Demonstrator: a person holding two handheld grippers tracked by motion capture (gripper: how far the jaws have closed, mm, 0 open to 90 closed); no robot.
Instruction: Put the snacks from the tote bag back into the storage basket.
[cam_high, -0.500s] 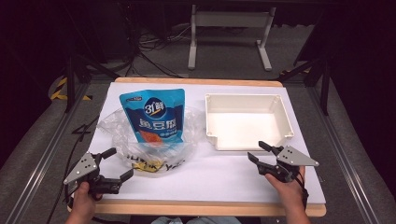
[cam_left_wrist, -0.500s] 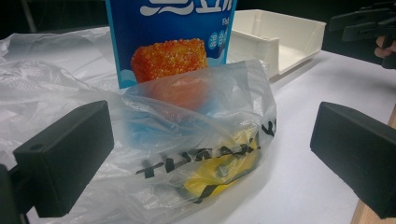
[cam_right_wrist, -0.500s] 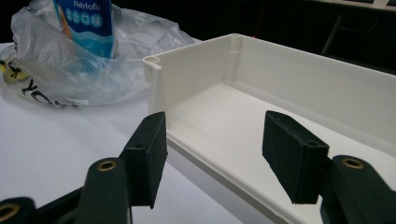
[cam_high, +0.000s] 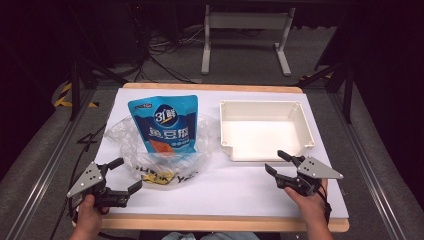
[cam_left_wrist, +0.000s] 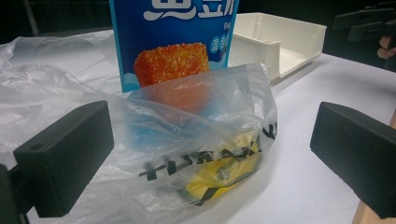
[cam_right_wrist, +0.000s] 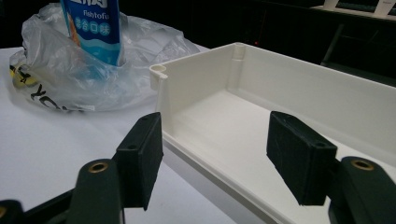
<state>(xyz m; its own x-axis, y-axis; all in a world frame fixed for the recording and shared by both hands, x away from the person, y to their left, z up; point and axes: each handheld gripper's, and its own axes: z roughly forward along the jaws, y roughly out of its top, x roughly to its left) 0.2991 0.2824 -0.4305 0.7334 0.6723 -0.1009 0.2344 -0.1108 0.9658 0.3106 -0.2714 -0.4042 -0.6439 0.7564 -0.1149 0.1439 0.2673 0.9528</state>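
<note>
Fish-tofu pouch (cam_high: 169, 125) — blue, with an orange block printed on its front — stands half inside the clear plastic bag (cam_high: 165, 157) straight ahead of your left gripper (cam_high: 125, 175), whose jaws are spread wide and grasp nothing. In the left gripper view the bag's crumpled near end, with black lettering and something yellow inside, sits between the two black pads and a little beyond them, not touching either; the pouch (cam_left_wrist: 173, 44) rises behind it.

Your right gripper (cam_high: 278, 162) is released too, its jaws apart and holding nothing. The white tray (cam_high: 264, 150) lies just ahead of them: in the right gripper view its open, low front edge (cam_right_wrist: 210, 158) runs across between the pads, and the tray's walls rise beyond. To the left of those jaws, farther off, you see the bag (cam_right_wrist: 93, 70) and pouch beside the tray's corner.

Both grippers rest low over the white sheet (cam_high: 235, 187) that covers the table — its wooden edge (cam_high: 210, 222) shows along your side and at the far end. Around the table the room is dark: grey carpeted floor (cam_high: 380, 165), cables trailing across it, a pale metal stand (cam_high: 245, 30) behind, and black-and-yellow striped tape (cam_high: 65, 95) at the far left.
</note>
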